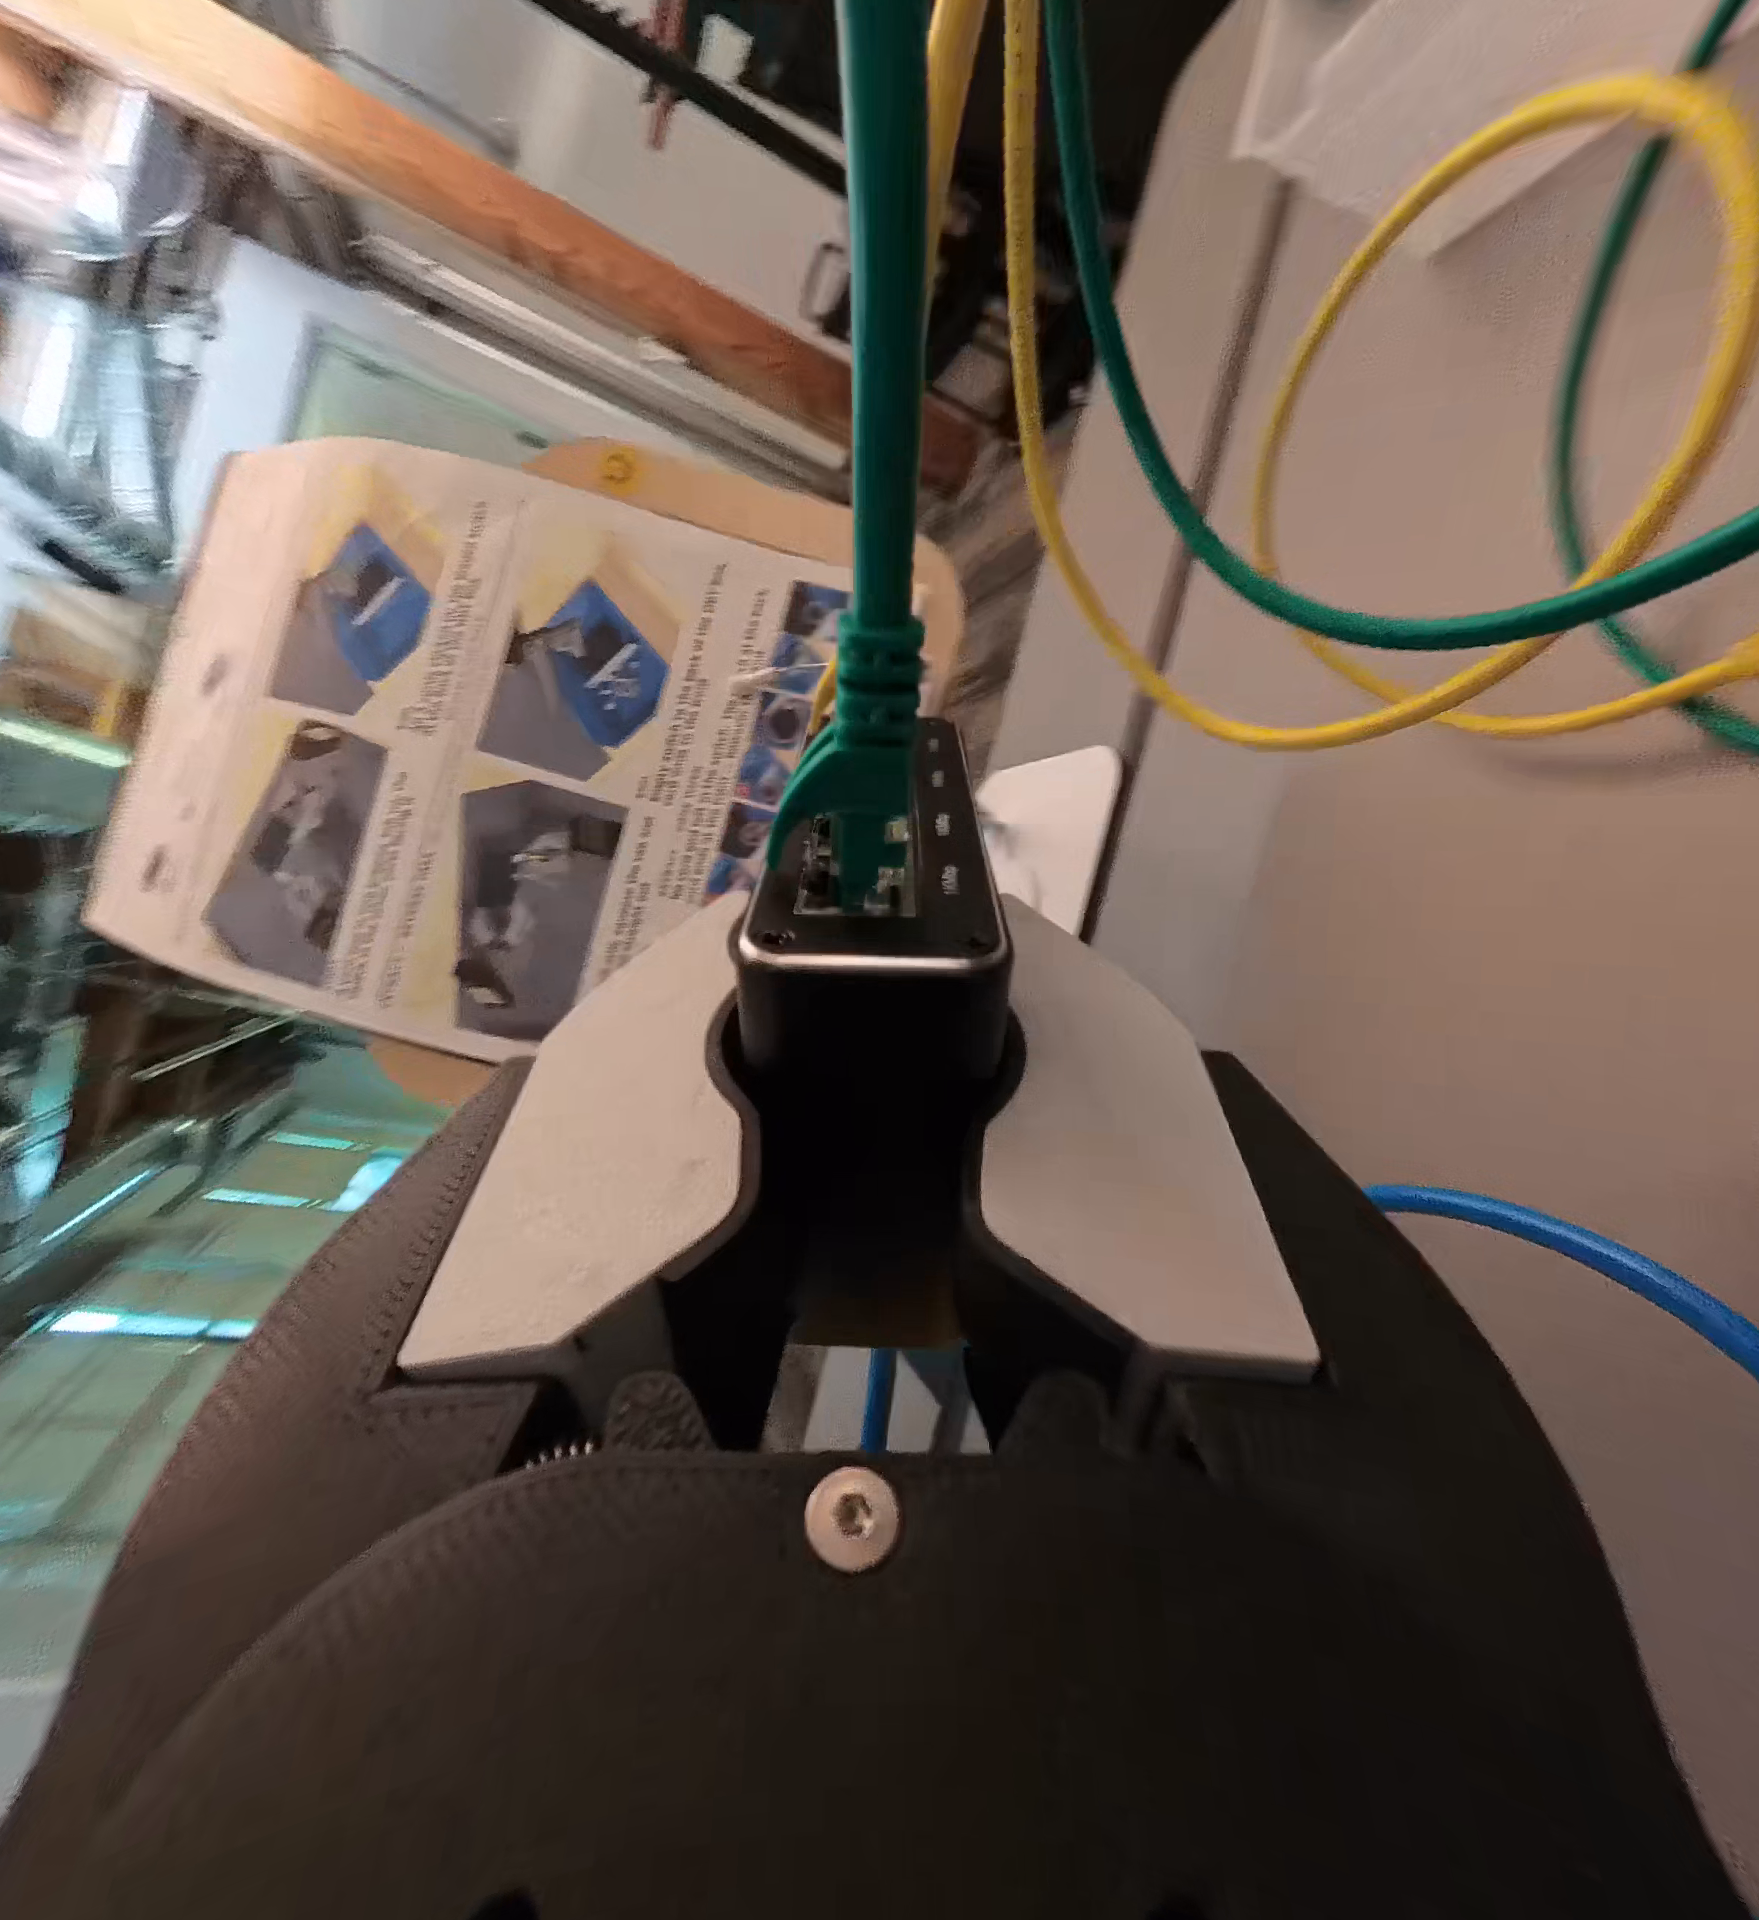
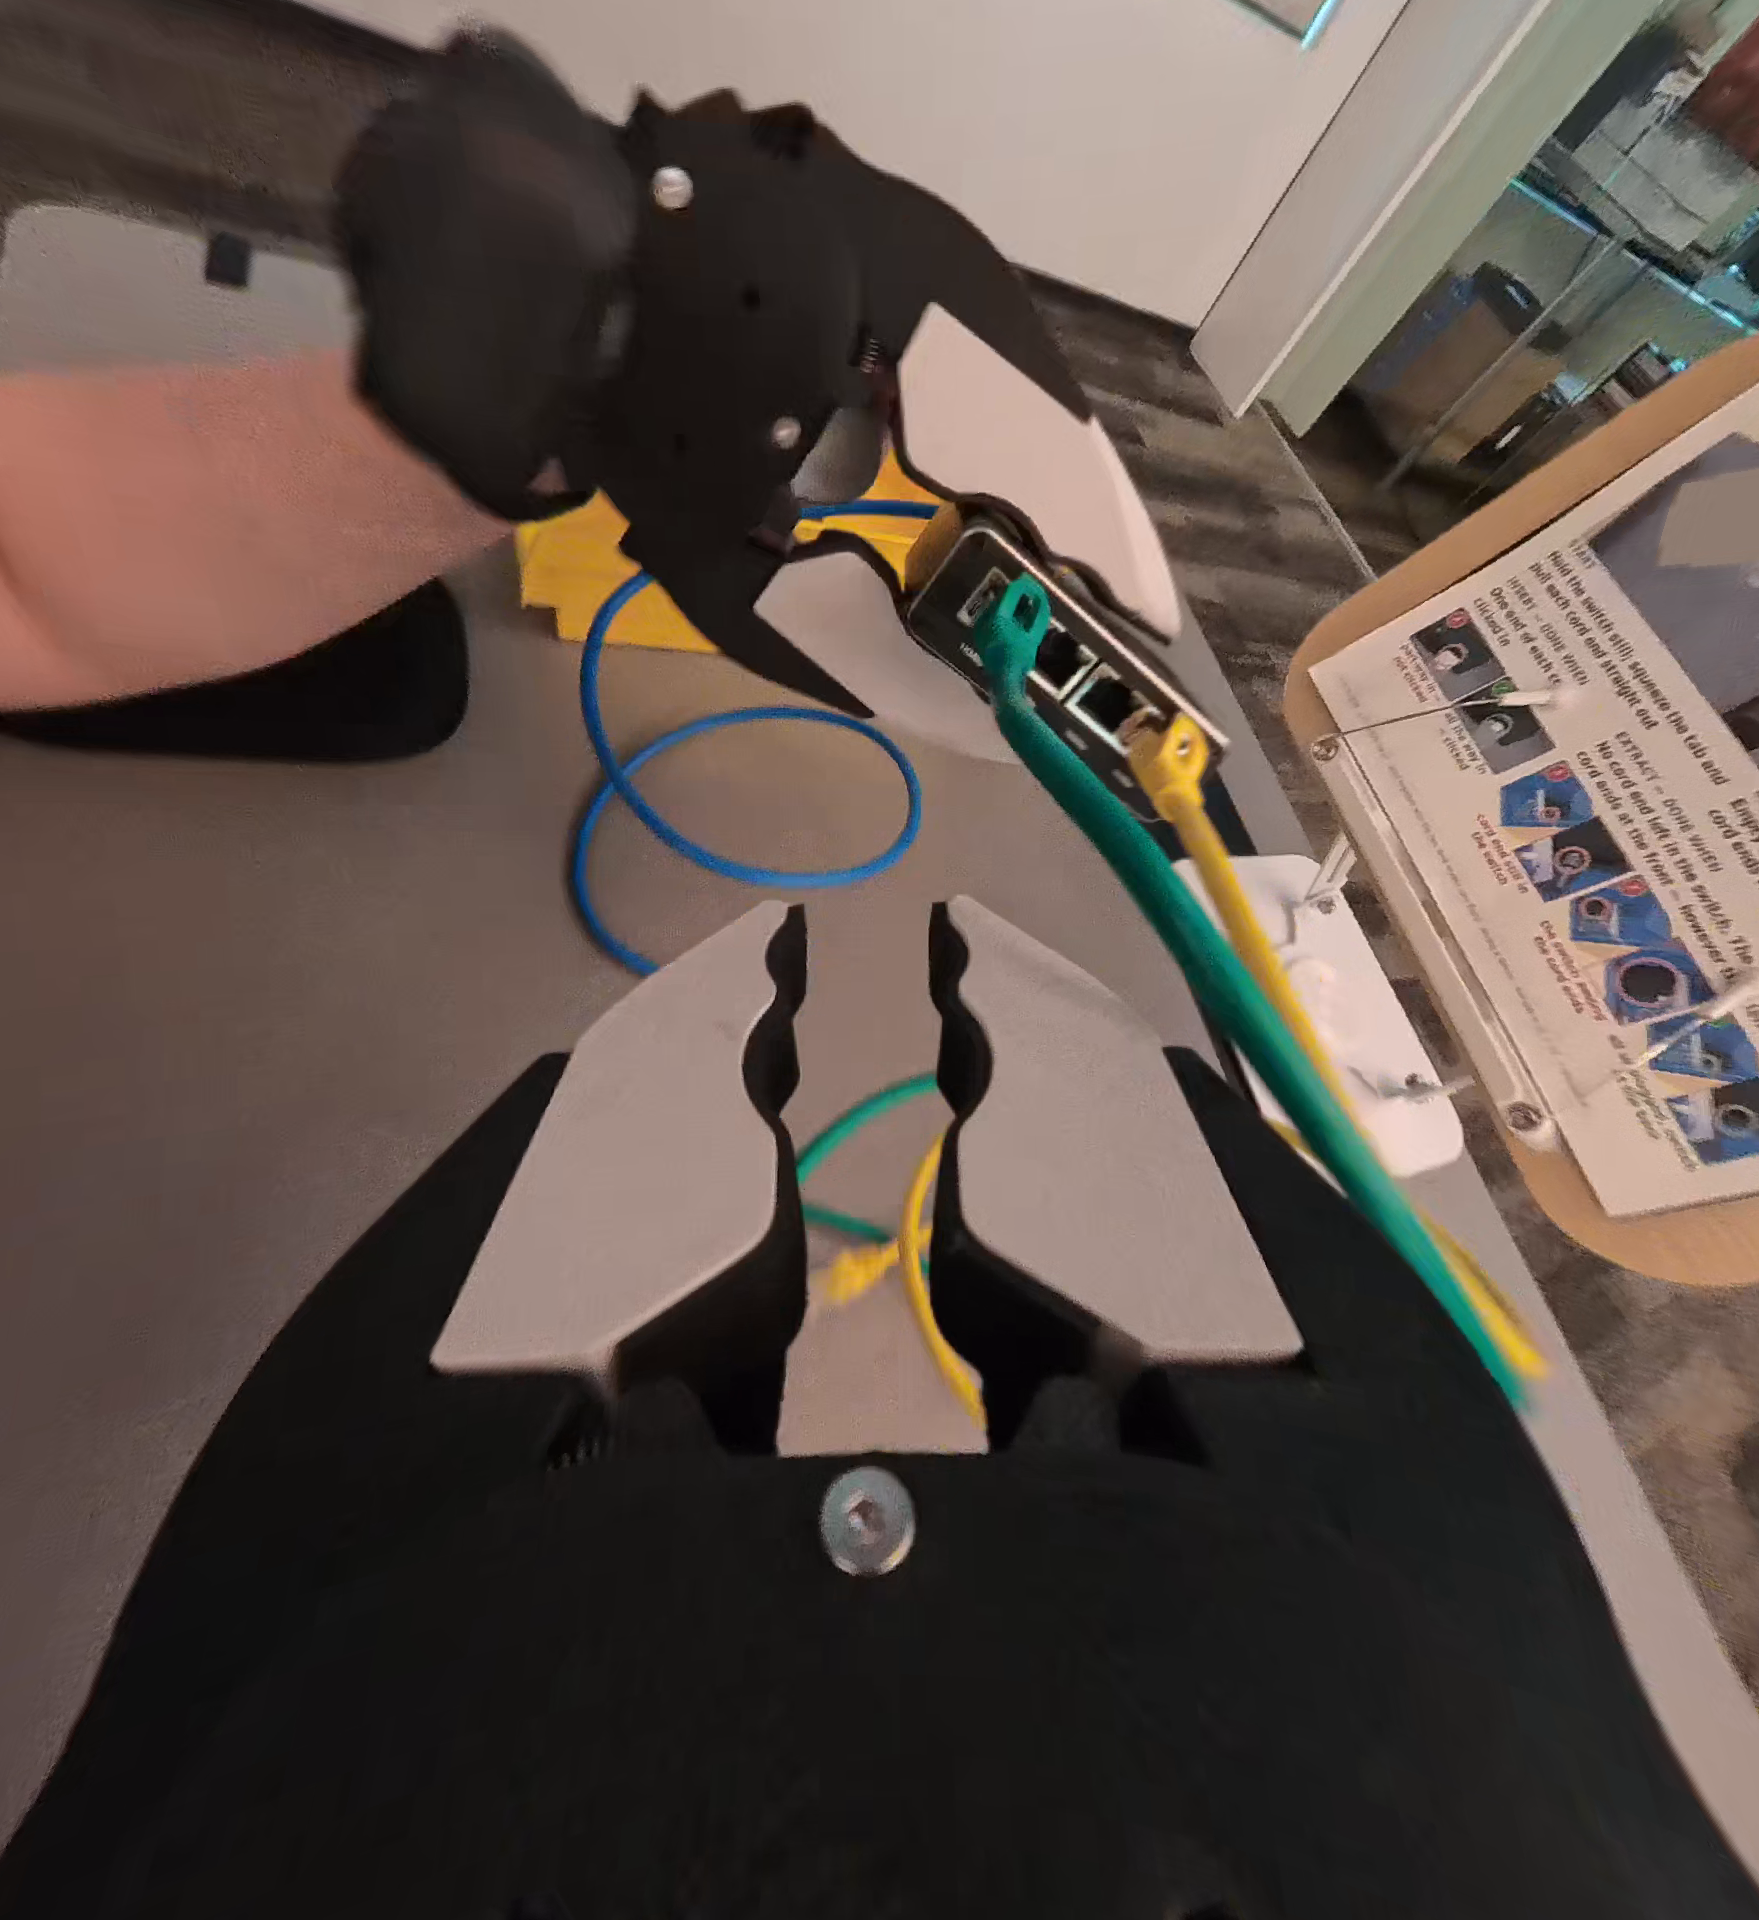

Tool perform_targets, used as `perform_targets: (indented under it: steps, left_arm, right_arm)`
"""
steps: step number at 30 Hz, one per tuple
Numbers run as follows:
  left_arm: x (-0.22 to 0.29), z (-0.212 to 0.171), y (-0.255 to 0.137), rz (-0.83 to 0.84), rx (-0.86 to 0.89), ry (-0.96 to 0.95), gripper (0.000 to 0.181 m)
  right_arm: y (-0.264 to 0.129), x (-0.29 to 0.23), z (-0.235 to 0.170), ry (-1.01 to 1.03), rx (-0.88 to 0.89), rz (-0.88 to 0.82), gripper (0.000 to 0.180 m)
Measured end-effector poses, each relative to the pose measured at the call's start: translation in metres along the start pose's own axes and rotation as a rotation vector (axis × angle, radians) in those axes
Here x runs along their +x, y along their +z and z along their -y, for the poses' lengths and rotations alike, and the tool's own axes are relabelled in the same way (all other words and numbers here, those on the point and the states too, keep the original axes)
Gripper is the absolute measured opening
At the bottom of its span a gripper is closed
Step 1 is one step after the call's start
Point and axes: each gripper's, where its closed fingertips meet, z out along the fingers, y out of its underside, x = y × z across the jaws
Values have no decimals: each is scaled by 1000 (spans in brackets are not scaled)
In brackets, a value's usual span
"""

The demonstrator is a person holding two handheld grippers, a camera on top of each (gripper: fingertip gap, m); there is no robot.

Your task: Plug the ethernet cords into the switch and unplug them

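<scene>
With the switch [image 2: 1062, 644] clamped in the left gripper [image 2: 968, 582] at upper centre, green cord [image 2: 1145, 862] and yellow cord [image 2: 1202, 821] seated, the open, empty right gripper [image 2: 867, 914] is best closed on one plug's tab, then pulled straight out.

Two cords [image 2: 1093, 831] in the switch [image 2: 1051, 644], a coiled cord [image 2: 750, 790] left of it, instruction sheet [image 2: 1623, 883] right.
</scene>
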Motion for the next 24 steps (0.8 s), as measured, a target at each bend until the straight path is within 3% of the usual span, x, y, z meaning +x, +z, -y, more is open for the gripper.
perform_targets:
  steps: [2,5,8,11,14,17,20,24]
  left_arm:
    - [2,0,-6,-52,25,-16,37]
    - [7,7,-19,-133,103,-32,37]
    - [5,21,-32,-172,199,-72,37]
    - [1,38,-43,-200,303,-150,37]
    - [-2,58,-51,-234,405,-249,37]
    - [0,81,-53,-300,509,-377,36]
    - [5,97,-51,-377,576,-498,37]
    - [12,109,-49,-496,635,-641,37]
  right_arm:
    - [-32,-15,10,-43,9,42,23]
    - [-93,-27,39,-48,227,103,22]
    - [-144,10,48,-17,462,-44,21]
    - [-165,69,26,32,601,-234,22]
    - [-140,108,-11,213,612,-213,23]
    - [-79,98,-30,222,520,-61,31]
    - [-34,65,-25,148,510,95,46]
    - [-14,44,-10,132,551,158,50]
